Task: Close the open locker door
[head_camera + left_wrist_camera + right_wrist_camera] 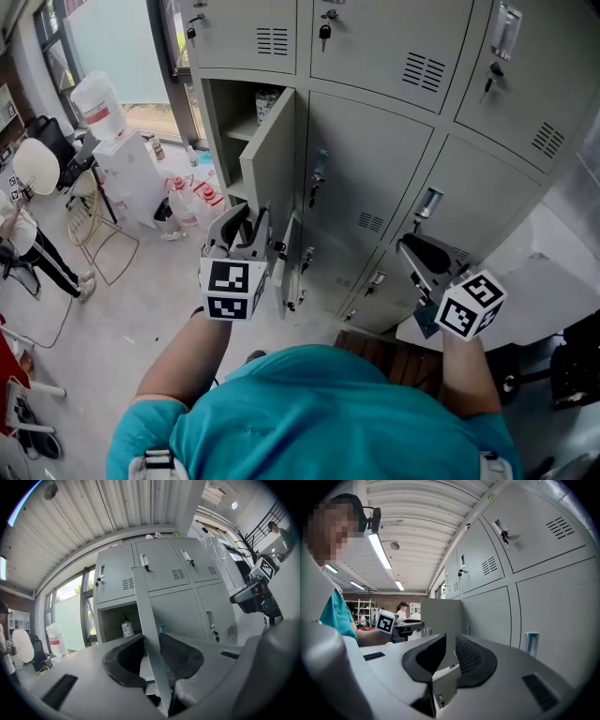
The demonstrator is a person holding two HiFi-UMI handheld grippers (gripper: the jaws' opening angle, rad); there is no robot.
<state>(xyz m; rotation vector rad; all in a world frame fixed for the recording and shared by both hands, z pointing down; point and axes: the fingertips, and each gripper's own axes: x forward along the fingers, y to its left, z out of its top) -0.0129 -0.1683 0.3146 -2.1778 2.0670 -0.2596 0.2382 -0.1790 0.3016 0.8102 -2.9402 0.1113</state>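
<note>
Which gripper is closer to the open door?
Left. The left gripper has the door edge between its jaws; the right gripper is off to the side, by shut lockers.

Open locker door (pixel 145 603) — between hand-held gripper (pixel 151 642) jaws

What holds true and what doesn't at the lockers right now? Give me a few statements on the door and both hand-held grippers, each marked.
1. The left hand-held gripper has the edge of the open locker door between its jaws. True.
2. The right hand-held gripper holds a key. False: its jaws stand apart with nothing between them.
3. The open locker is empty. False: a bottle stands on its shelf.
4. The locker above the open one is shut. True.
</note>
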